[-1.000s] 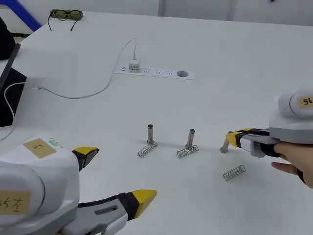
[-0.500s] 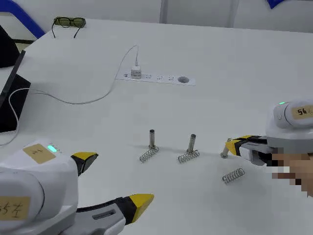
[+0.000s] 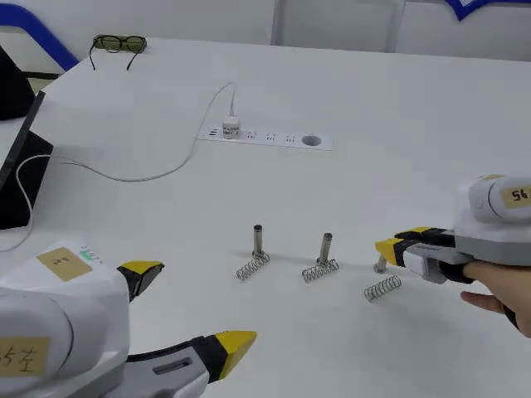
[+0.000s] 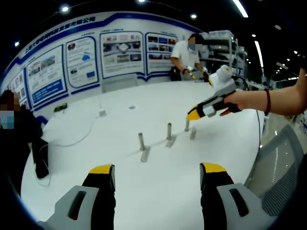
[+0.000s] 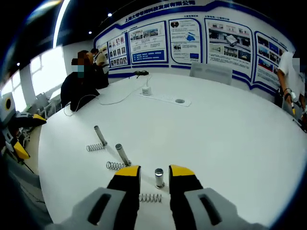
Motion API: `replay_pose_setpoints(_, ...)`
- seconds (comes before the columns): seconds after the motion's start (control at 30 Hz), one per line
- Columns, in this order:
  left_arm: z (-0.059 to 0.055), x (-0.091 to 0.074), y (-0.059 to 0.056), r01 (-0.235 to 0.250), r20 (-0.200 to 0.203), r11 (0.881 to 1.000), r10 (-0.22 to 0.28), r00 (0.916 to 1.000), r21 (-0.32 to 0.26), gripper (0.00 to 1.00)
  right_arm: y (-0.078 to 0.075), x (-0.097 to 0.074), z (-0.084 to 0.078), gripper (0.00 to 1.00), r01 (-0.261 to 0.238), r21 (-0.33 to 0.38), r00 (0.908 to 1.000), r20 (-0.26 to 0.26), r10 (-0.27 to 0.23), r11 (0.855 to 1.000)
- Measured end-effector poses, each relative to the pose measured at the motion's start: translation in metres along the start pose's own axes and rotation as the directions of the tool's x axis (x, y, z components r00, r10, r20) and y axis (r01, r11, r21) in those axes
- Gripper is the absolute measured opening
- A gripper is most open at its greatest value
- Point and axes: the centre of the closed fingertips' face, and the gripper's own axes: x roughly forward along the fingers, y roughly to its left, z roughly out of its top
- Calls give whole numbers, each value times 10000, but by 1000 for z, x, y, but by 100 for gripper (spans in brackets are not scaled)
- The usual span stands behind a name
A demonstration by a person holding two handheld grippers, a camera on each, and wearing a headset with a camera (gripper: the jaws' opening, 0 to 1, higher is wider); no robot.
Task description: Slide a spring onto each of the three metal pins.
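Note:
Three short metal pins stand in a row on the white table: left pin, middle pin, right pin. A spring lies flat beside each one: spring, spring, spring. My right gripper is low at the right pin. In the right gripper view its jaws straddle that pin with a gap on both sides, and a spring lies just below. My left gripper is open and holds nothing, near the front left, well back from the pins.
A white power strip with a plug and a trailing white cable lies behind the pins. Dark glasses rest at the far left corner. A black device sits at the left edge. People stand beyond the table.
The spring at the right now lies closer to the right pin. My right gripper has edged in around that pin. The head camera has tilted, shifting the whole scene down.

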Motion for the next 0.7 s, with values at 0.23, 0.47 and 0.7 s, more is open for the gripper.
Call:
replay_pose_setpoints(0.23,-1,4,1,45,-42,10000,-45,10000,-17,72,8,-7,10,37,-373,25,9987,362,372,9993)
replay_pose_setpoints(0.47,-2,16,3,261,-96,9991,-258,9996,327,71,19,-17,18,48,-937,154,9912,948,919,9955)
replay_pose_setpoints(0.7,-2,29,6,441,-103,9975,-436,9990,559,67,27,-25,19,51,-1362,287,9853,1075,1324,9903)
